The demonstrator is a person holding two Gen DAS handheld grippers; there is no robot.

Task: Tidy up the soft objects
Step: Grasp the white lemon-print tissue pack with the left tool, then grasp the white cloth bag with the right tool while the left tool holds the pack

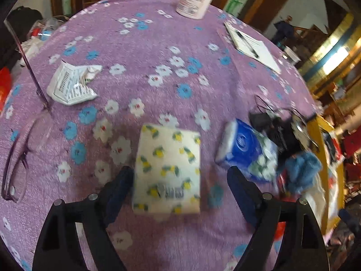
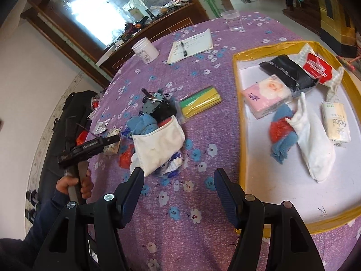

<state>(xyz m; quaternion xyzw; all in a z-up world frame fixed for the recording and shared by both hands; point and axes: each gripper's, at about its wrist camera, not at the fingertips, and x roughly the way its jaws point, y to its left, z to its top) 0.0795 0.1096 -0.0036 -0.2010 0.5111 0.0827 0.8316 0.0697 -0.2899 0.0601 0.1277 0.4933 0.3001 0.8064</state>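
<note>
I'm lowering the left gripper (image 1: 180, 180), jaws spread, around the tissue pack (image 1: 168, 169) — centring before squeezing; right gripper (image 2: 179, 187) spread, empty.

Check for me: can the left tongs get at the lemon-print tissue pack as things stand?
Probably yes. The left tongs are open and wider than the lemon-print tissue pack, which lies flat between the fingers with nothing on top. The blue tissue pack sits clear to one side.

Soft, even daylight fills both views, and a mirror (image 2: 94, 6) behind the desk (image 2: 203, 158) throws white glare. The left wrist view is smeared by motion blur, worst on the tissue pack (image 1: 168, 171); the right is sharp. Both bend strongly, with dark corners.
</note>
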